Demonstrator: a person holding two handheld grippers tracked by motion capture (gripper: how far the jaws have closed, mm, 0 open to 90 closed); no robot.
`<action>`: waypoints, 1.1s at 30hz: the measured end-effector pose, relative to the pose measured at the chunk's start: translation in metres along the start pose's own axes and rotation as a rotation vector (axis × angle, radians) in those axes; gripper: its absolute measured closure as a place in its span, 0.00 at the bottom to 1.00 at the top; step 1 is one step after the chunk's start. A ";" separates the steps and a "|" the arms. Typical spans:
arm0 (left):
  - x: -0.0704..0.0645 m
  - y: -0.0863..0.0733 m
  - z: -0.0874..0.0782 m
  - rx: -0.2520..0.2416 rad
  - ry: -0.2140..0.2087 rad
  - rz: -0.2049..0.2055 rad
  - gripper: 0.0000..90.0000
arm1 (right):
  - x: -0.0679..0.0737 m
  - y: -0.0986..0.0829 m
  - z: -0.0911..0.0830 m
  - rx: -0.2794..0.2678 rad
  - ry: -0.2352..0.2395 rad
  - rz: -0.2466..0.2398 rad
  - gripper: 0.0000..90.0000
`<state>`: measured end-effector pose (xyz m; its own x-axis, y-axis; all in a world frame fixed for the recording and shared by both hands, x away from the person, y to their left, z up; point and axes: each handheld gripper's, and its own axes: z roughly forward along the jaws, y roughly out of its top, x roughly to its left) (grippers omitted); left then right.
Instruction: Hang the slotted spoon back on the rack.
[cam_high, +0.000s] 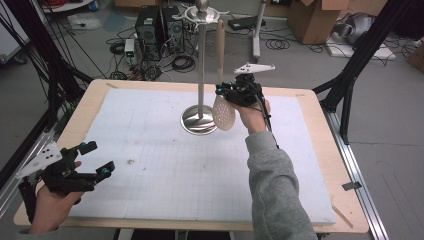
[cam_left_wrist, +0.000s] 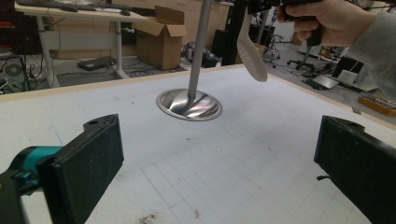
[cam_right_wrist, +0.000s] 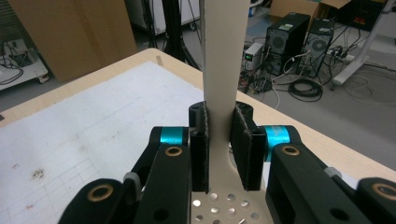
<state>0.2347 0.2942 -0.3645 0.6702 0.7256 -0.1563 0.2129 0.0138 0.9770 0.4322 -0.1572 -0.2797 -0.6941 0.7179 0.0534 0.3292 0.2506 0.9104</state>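
- At the table's near left corner in the high view, the left gripper (cam_high: 97, 160) lies low in the person's left hand (cam_high: 50, 205). It is black and angular, with teal collars behind the jaws and a pale perforated plate on top. Its jaws stand released and wide apart, with nothing between them.
- In the left gripper view the same jaws rise as two flat, matte black slabs with a coarse, rubbery face, and the bare mat lies between them.
- The mat (cam_high: 150, 165) is a white, soft-looking sheet printed with a faint square grid and marked by a few brown specks. It covers most of the light wooden table (cam_high: 87, 100), whose edge frames it.
- Near the far middle of the mat stands the stand (cam_high: 200, 75): a slim, polished metal pole rising from a round, dished, mirror-bright base, topped by a ball knob with curved hook arms.
- Just right of the pole hangs the slotted spoon (cam_high: 223, 111), cream-coloured and smooth like plastic. It has a long flat handle pointing up toward the hooks and an oval head pierced with small round holes, which sits low beside the base.
- The right gripper (cam_high: 227, 91) grasps the slotted spoon at the lower handle, just above the head. In the right gripper view the two padded black jaws are clenched against the handle's flat sides.
- The right hand (cam_high: 252, 112) holds that gripper, and a grey knitted sleeve (cam_high: 275, 185) runs back to the table's near edge.
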 end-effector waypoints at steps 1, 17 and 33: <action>0.000 0.000 0.000 0.002 0.000 0.001 0.02 | 0.000 0.000 0.001 -0.001 -0.001 0.000 0.87; 0.002 -0.001 -0.002 0.001 0.010 -0.003 0.02 | 0.003 0.000 0.000 -0.014 0.001 -0.001 0.46; 0.003 0.001 0.007 -0.003 -0.001 -0.003 0.02 | 0.009 -0.011 -0.018 -0.036 0.041 0.010 0.12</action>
<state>0.2417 0.2920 -0.3653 0.6702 0.7248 -0.1598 0.2127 0.0187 0.9769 0.4106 -0.1648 -0.2815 -0.7171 0.6925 0.0786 0.3135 0.2198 0.9238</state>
